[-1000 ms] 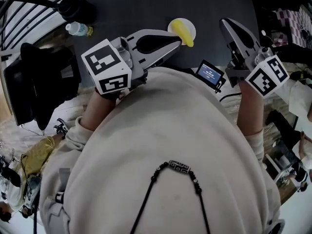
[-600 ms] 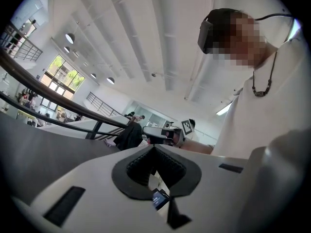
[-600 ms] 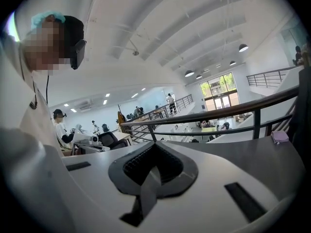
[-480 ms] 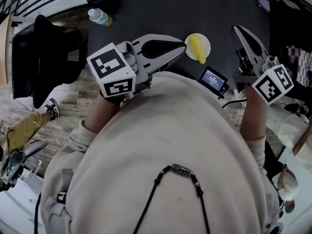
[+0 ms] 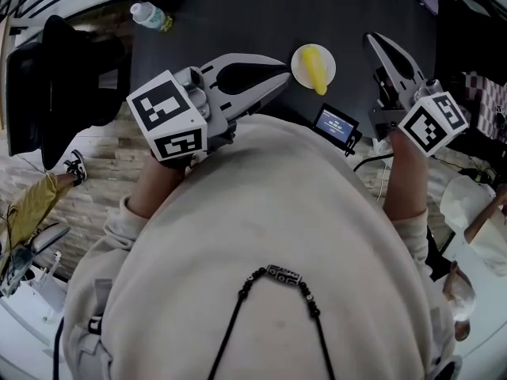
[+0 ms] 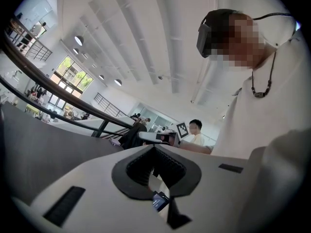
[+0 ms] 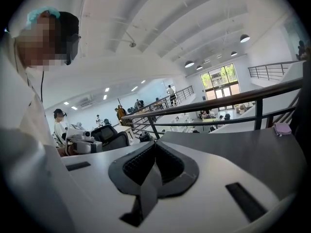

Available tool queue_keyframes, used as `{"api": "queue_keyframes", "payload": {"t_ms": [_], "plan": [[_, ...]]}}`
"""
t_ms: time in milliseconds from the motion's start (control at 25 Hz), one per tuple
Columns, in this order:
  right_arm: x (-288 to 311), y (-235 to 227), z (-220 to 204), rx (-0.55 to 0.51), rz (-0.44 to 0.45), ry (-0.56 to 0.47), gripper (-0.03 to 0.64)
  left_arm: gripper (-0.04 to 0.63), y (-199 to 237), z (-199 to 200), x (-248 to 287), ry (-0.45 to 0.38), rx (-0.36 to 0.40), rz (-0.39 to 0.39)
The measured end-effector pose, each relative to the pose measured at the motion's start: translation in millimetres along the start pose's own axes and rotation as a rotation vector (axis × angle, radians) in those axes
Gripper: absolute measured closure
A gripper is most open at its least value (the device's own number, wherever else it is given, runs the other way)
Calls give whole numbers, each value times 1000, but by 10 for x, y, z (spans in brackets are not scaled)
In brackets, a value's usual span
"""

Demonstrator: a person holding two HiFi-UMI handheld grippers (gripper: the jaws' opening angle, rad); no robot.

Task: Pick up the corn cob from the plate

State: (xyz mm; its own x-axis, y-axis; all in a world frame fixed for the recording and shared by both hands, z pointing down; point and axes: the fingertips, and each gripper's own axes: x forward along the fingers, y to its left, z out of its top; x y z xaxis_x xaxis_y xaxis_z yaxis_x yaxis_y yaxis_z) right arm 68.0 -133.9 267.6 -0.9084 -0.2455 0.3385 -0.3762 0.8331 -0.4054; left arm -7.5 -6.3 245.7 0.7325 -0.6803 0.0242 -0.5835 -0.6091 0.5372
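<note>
Yellow corn cob lies on plate, dark table. left gripper jaws together, empty, tips just beside plate, seemingly not touching. right gripper closed, empty, off to right.

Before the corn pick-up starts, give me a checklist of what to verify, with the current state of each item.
1. The corn is on the plate: ok.
2. The left gripper is empty: ok, jaws together, nothing between them.
3. The right gripper is empty: ok, jaws together, nothing between them.
4. Jaws open for a grasp: not ok, both are shut.
5. A gripper at the corn: not ok. In the head view the left tip is beside the plate, and the right one stands apart on the other side.
</note>
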Motion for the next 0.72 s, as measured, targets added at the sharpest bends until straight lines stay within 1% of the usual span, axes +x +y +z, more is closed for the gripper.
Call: {"api": "queue_keyframes", "payload": {"t_ms": [120,280,480,720], "plan": [[17,-98,-87,15,0,31,601,589,9,-26,11,2,-18,13],[64,-151,-105,23,-13,45,601,589,21,-33,-36,5,-35,28],[71,-284,-220,34,-35,61,601,589,0,-46,-13,-7,-47,41],[66,-398,-342,36,-46,97,592,589,-27,-75,4,-2,-58,62]]}}
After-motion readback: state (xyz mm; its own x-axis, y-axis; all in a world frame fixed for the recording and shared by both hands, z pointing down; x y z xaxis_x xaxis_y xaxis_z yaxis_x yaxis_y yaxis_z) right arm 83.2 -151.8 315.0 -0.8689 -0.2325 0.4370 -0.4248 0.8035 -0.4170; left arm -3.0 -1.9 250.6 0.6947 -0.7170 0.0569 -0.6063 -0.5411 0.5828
